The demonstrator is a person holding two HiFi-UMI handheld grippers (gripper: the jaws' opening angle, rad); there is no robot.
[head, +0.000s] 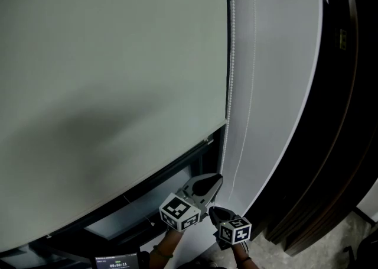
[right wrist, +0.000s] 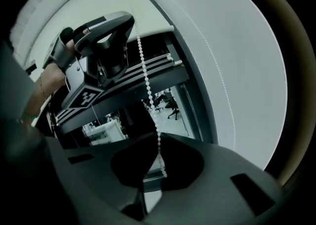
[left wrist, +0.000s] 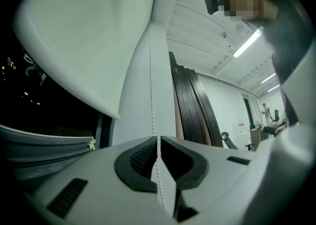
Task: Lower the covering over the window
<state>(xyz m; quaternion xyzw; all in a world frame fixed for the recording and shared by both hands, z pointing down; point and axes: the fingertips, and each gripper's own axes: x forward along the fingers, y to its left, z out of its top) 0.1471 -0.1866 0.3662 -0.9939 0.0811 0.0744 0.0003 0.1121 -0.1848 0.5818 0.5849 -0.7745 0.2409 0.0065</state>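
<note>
Bead chain hangs along the right edge of the roller blind. The left gripper is set on the chain just under the blind's lower right corner. In the left gripper view the left gripper is seen with jaws closed together and the beads pinched between the pads; the chain runs straight up from the tips. The right gripper is placed just below and beside the left one. In the right gripper view the right gripper is likewise seen clamped on the chain, which rises to the left gripper above it.

The blind is drawn down over most of the window. Only a dark strip of glass is left uncovered beneath the slanting bottom edge. A second strand is noted on the white wall, right of the first and apart from both grippers. Dark panels are leaned further right, well apart from the chain. Bare wall and free chain are available above the grippers.

Both grippers are pointed toward the window, one stacked over the other on the same strand. The left gripper is held by a hand wrapped round its grip. Its marker cube is turned to the head camera, and the right gripper's cube is seen lower right. Both wrists are cut off by the bottom edge of the head view.
</note>
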